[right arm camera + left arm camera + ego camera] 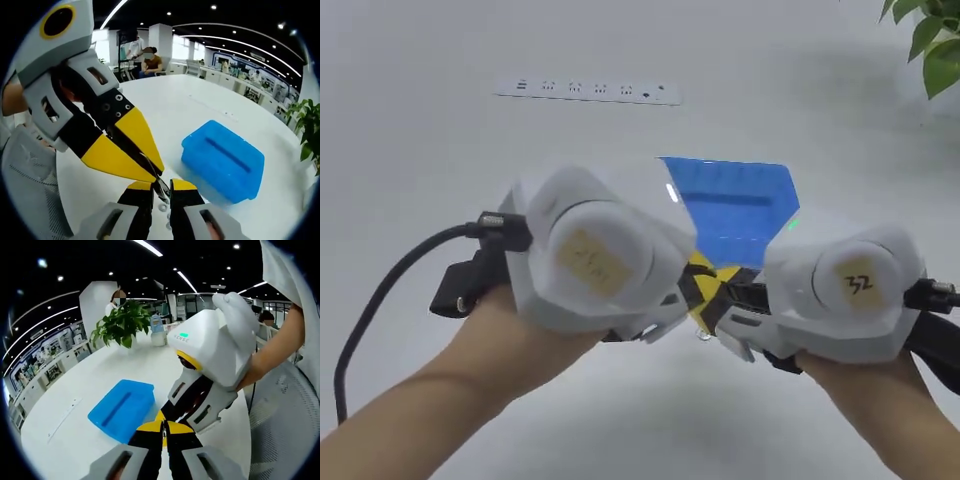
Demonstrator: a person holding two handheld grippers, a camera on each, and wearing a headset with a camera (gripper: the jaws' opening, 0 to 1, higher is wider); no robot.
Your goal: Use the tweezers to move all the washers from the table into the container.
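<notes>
My two grippers meet tip to tip over the white table (pixel 650 400). The left gripper (pixel 162 429) is shut on thin metal tweezers (pixel 150 167), which run out from its yellow jaws. The tweezers' tip reaches down between the yellow fingers of my right gripper (pixel 161 189), whose jaws stand close on either side of it. Just beyond that tip, small ring washers (pixel 163 206) lie on the table. The blue container (pixel 735 205) sits behind the grippers, also seen as the blue container (pixel 225 160) and the blue container (pixel 122 407).
A white power strip (pixel 588 90) lies at the far side of the table. A green plant (pixel 930 45) stands at the far right corner. Black cables trail from both grippers. People sit at desks in the room behind.
</notes>
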